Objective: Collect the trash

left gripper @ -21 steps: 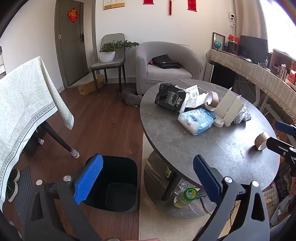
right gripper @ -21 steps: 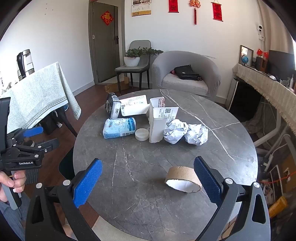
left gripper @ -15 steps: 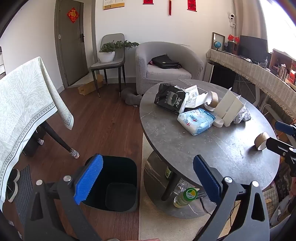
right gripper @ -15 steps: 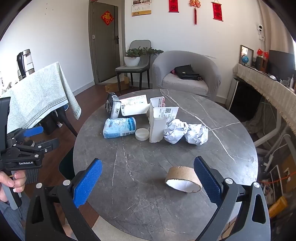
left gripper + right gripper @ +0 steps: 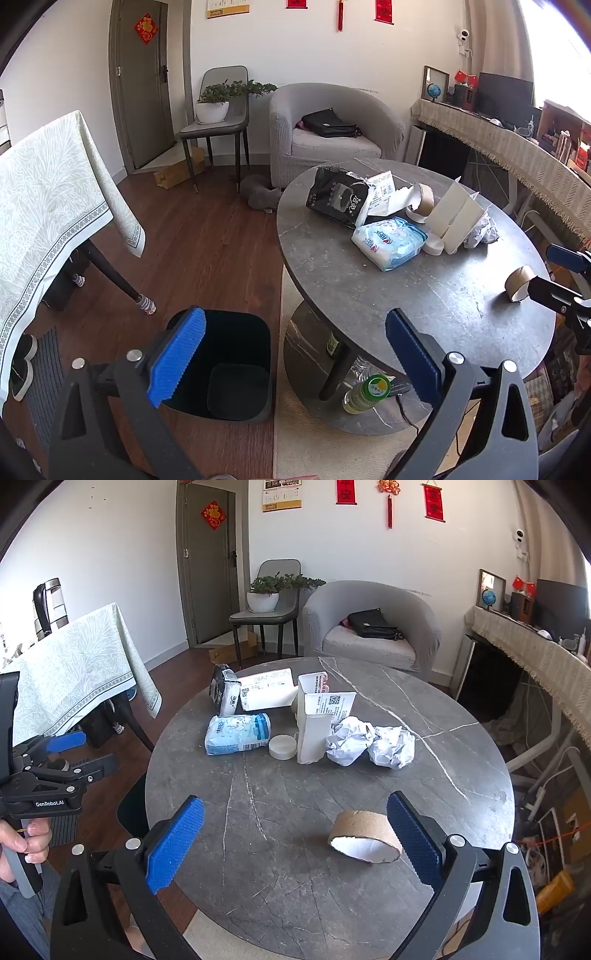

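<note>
A round grey marble table [image 5: 288, 878] carries the trash. A cardboard tape core [image 5: 365, 836] lies nearest, just inside the right finger of my open right gripper [image 5: 295, 845]. Further back sit a blue-white tissue pack [image 5: 237, 733], a white lid [image 5: 282, 746], white cartons [image 5: 317, 720], two crumpled paper balls [image 5: 369, 740] and a black bag [image 5: 338, 197]. My left gripper [image 5: 295, 356] hangs open and empty over the floor, above a black bin [image 5: 225, 373] beside the table [image 5: 406, 295]. The tape core [image 5: 519, 282] and tissue pack [image 5: 389, 243] also show there.
A cloth-covered table [image 5: 44, 206] stands left, with a dark leg near the bin. Bottles [image 5: 365, 393] lie on the shelf under the round table. A grey armchair [image 5: 369, 627], a chair with a plant [image 5: 273, 598] and a long sideboard [image 5: 535, 664] line the back.
</note>
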